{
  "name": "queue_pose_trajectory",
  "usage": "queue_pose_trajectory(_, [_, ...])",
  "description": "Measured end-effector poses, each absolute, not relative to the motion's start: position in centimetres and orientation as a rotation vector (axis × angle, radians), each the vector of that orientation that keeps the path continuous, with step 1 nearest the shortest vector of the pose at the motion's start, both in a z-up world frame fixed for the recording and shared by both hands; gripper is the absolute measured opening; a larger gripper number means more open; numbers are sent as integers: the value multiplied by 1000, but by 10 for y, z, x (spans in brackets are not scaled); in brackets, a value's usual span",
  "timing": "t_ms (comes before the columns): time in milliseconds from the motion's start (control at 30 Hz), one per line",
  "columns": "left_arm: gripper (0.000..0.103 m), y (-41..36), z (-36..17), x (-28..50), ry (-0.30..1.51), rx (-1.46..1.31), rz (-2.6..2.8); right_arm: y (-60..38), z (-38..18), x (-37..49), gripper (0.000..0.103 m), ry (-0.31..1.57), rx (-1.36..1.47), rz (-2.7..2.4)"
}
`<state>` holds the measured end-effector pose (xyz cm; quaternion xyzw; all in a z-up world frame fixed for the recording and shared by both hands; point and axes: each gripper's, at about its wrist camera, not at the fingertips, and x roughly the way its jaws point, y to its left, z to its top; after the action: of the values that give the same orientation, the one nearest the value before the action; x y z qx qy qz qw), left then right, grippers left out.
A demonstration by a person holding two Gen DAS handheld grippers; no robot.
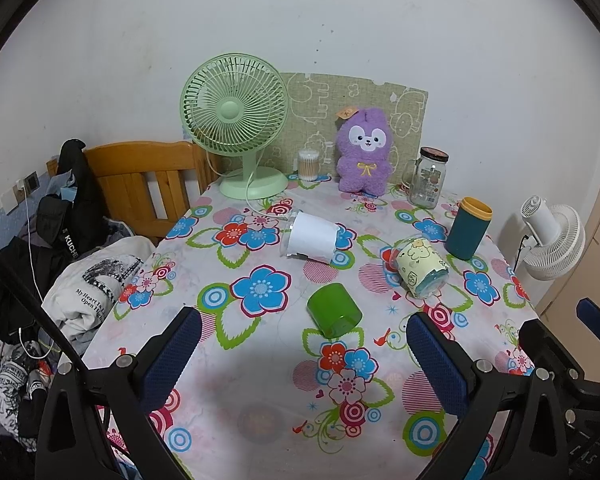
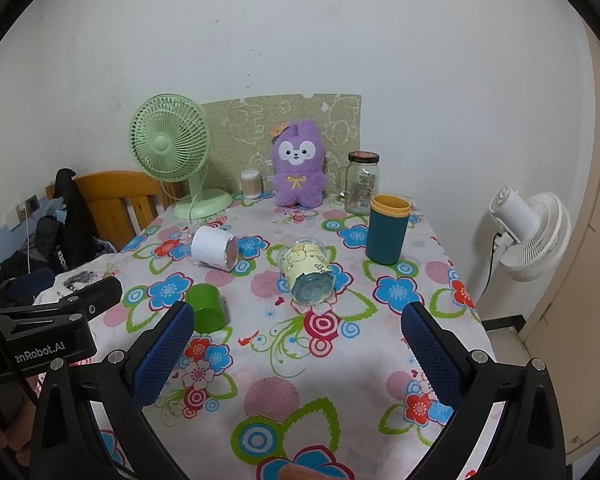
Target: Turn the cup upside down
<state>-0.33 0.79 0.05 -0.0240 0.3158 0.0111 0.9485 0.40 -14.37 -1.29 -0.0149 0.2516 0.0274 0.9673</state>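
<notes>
I hold both claws back over the near edge of the flower-print tablecloth point(image 1: 260, 368), so I can survey before committing. The teal cup with a yellow rim point(image 2: 387, 229) stands upright, far right, the only cup needing inversion, I judge. My left gripper point(image 1: 303, 354) and right gripper point(image 2: 298, 350) gape wide, touching nothing.

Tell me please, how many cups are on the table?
4: a green cup upside down nearest the grippers, a white cup on its side mid-table, a yellow cartoon cup on its side, a teal cup upright behind it.
</notes>
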Motion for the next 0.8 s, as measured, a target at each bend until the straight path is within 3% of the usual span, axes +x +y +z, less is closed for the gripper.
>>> queue_pose_trajectory(800, [103,78,-36,57,754,-145,129,-89,-23,110,103,627,-186,212])
